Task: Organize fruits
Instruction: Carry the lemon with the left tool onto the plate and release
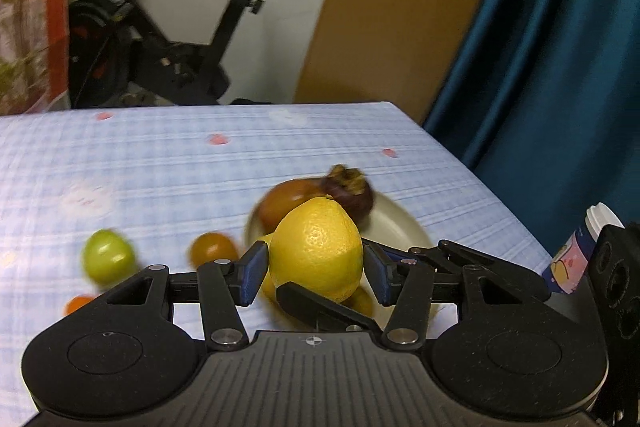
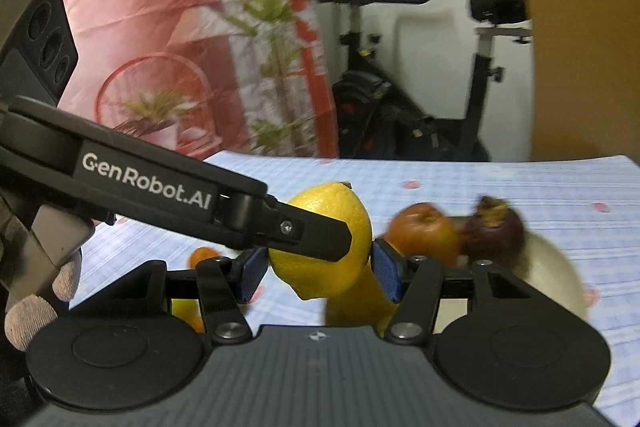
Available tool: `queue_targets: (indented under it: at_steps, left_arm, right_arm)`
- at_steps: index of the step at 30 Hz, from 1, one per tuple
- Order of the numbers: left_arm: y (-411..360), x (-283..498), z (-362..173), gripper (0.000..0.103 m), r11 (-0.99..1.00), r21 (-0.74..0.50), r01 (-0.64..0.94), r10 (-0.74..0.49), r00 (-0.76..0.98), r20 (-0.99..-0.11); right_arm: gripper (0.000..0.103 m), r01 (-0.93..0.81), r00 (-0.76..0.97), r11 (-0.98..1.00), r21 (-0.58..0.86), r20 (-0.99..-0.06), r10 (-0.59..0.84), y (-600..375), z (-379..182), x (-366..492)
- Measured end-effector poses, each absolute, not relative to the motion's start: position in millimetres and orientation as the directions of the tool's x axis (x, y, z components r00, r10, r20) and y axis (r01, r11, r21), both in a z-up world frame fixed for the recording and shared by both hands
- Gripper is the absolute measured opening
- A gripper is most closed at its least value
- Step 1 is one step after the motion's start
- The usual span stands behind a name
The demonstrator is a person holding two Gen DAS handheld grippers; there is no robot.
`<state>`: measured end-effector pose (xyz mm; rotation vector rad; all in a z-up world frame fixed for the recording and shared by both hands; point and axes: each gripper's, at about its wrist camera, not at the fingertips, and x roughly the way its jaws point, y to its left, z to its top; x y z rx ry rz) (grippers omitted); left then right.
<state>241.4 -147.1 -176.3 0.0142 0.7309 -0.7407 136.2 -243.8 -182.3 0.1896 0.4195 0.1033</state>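
A yellow lemon point(image 1: 316, 247) hangs above the blue checked tablecloth, in front of a white bowl point(image 1: 404, 231). My left gripper point(image 1: 316, 273) is shut on it, both blue pads pressing its sides. My right gripper point(image 2: 318, 271) grips the same lemon point(image 2: 332, 259) crosswise; one of its black fingers point(image 1: 320, 307) crosses below the fruit in the left wrist view. In the right wrist view a left finger point(image 2: 312, 235) lies across the lemon's front. The bowl point(image 2: 556, 275) holds a brown fruit point(image 1: 288, 203) and a dark purple fruit point(image 1: 354, 197).
On the cloth to the left lie a green fruit point(image 1: 107, 255), a small orange one point(image 1: 212, 247) and another orange one point(image 1: 78, 303). Something yellow point(image 2: 352, 301) lies under the lemon. A printed bottle point(image 1: 576, 255) stands near the table's right edge. An exercise bike point(image 1: 168, 39) stands behind.
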Motion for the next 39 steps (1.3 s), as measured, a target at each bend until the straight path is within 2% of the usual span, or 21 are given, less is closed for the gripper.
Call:
queue_targets:
  at_steps: [5,12,15,29,36,39]
  left_arm:
    - [-196,246,-182,0.056,0.718,-0.186,0.671,-0.607,0.472,-0.639]
    - [-239,258,-199,0.056,0.697,-0.194,0.691,-0.609,0.427,-0.668]
    - [-250,262,-206,0.057,0.694,-0.192,0.694,-0.605,0.418,-0.677]
    - [-274,272,-224,0.055,0.685,-0.233,0.69,-0.612,0.371,-0.699]
    - [-273,274,-224,0.055,0.691,-0.231,0.685,-0.609,0.379,-0.697]
    - [-268,273,-219,0.055,0.695,-0.239,0.678,-0.615,0.388,-0.686]
  right_arm:
    - [0.059,0.043,0.916,0.968,0.246,-0.396,0.06,-278,-185,124]
    - [0.059,0.152,0.903,0.942,0.298,-0.429,-0.009,-318,-195,117]
    - [0.059,0.186,0.898,0.942,0.279,-0.437,-0.048,-325,-199,117]
    - [0.059,0.284,0.86,0.943,0.177,-0.481,-0.169,-330,-211,128]
    - [0.059,0.288,0.851,0.943,0.164,-0.496,-0.174,-328,-213,128]
    - [0.063,0.29,0.861,0.94,0.179,-0.478,-0.174,-331,-211,126]
